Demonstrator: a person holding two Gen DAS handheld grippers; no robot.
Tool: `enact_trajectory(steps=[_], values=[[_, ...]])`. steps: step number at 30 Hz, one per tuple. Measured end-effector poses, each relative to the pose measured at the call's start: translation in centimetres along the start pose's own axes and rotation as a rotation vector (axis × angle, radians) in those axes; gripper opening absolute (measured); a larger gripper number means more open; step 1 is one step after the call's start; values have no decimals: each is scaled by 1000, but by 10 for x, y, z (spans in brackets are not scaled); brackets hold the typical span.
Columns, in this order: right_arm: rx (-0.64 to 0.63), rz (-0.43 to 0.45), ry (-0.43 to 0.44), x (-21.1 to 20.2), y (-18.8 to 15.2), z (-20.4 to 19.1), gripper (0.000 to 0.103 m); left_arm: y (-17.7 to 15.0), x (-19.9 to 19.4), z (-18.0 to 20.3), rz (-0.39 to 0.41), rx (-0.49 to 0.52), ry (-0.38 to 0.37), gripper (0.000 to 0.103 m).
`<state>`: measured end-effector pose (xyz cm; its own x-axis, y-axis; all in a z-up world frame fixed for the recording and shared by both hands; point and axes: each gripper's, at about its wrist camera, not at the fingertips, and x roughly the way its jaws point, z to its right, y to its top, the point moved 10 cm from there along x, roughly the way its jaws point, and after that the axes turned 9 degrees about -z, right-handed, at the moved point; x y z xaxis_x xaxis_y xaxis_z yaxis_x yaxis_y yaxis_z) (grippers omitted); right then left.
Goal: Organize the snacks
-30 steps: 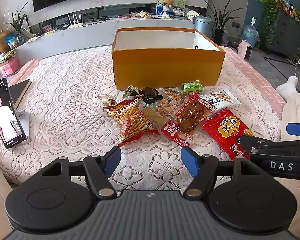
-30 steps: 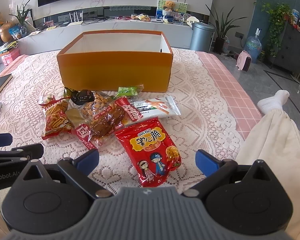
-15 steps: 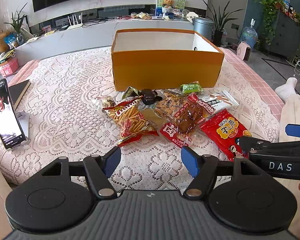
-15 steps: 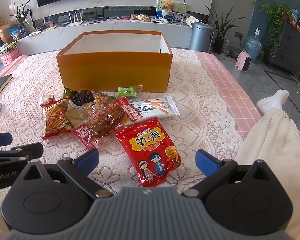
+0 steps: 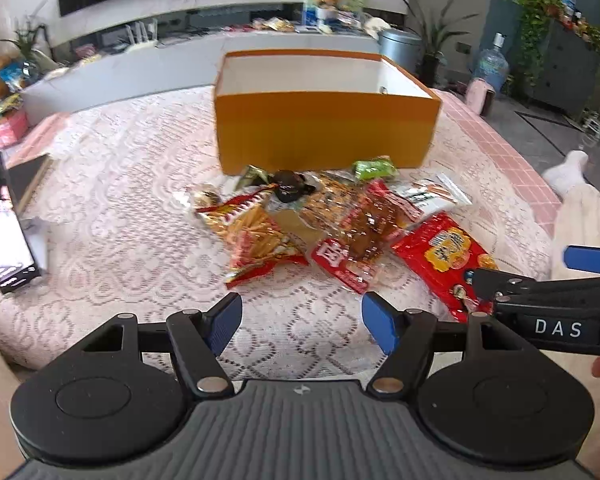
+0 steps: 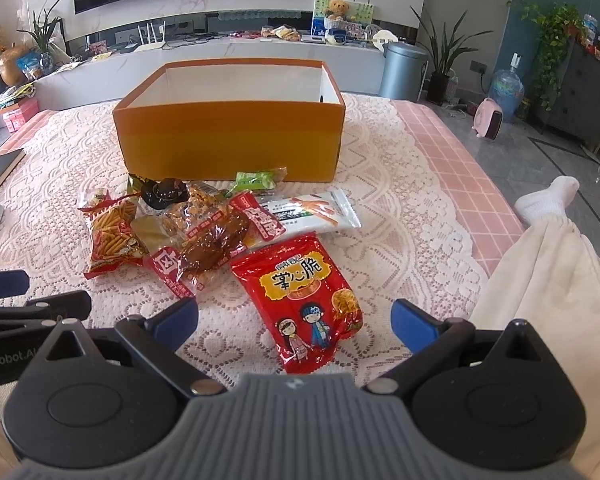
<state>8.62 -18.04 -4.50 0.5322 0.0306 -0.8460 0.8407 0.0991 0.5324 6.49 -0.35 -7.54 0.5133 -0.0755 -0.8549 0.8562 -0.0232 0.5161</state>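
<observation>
Left wrist view: your left gripper hangs low over the lace cloth with its blue pads set wide and nothing between them. Ahead of it the snack pile lies on the cloth, just in front of the orange box, which stands open. Your right gripper enters from the right edge, its near finger over the corner of the red cartoon bag; its far finger is cut off by the frame. Against half a second ago, this view has tilted and pushed forward slightly, and the picture is now smeared, so package print is unreadable. The phone at the left edge is partly cropped.

Right wrist view: your right gripper is likewise spread wide and empty, held above the near end of the red cartoon bag, not touching it. This view matches the earlier frame almost exactly. The fries bag, the clear meat packet and the white stick pack overlap, so lower items are partly hidden. The orange box shows bare white inner walls; its floor is out of sight.
</observation>
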Motion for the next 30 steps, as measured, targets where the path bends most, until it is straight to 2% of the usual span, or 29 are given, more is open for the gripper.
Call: enact_trajectory(steps=[2,6,7,8,10,13,16,21,28,30], values=[[-17,-2,47,4,0,0,99,3,3,4,-20,20,-74,79],[-69,-28,89,18,-2,6,98,7,12,10,-65,36,-212,65],[-67,-35,100,22,-2,10,95,7,14,13,-69,45,-233,64],[-58,-47,115,27,-1,13,86,9,17,14,-70,56,-253,64],[-43,-73,129,36,1,19,83,13,24,18,-71,82,-279,64],[-69,-95,141,47,6,19,85,23,34,23,-64,135,-287,66],[-130,-108,135,59,11,15,96,34,49,28,-70,201,-271,71],[-190,-146,119,82,15,13,99,42,69,38,-60,334,-240,81],[-235,-190,113,110,13,11,99,45,104,34,-128,329,-243,82],[-250,-207,108,118,12,9,99,47,110,35,-123,344,-229,82]])
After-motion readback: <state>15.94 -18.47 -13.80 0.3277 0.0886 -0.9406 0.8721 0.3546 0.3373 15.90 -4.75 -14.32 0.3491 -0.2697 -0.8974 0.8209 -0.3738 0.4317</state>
